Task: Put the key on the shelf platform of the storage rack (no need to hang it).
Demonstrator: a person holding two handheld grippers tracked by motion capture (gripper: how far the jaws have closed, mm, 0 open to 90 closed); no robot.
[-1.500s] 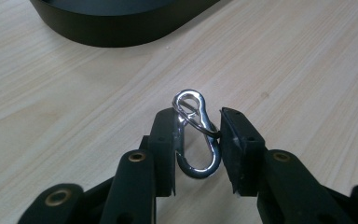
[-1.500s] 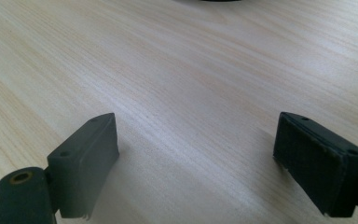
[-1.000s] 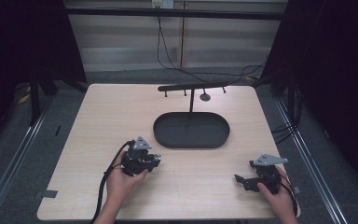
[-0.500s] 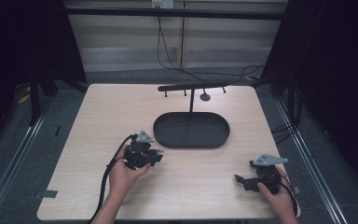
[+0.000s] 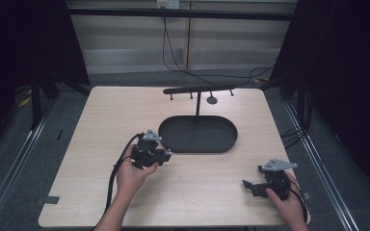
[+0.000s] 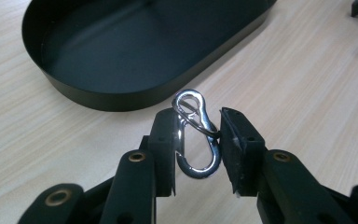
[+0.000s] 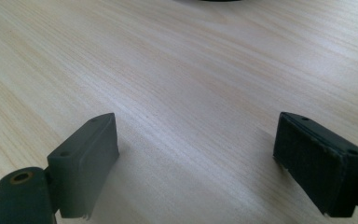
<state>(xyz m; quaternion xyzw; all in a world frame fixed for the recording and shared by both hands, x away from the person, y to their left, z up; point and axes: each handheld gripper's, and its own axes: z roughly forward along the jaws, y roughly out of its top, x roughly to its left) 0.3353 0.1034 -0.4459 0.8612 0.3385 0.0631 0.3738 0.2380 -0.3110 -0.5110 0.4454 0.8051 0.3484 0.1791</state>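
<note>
The left gripper [image 6: 196, 140] is clamped on a small metal clip [image 6: 196, 135], just beside the black tray [image 6: 98, 95]; it looks light, stiff and slippery, best pinched across its flat sides; the right gripper [image 7: 196, 158] stands apart over the surface [image 7: 177, 70].

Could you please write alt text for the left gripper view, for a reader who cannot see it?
A silver figure-eight clip is held between the left gripper's two black fingers, above a light wooden table. Just beyond it sits a black oval tray, which looks empty.
</note>
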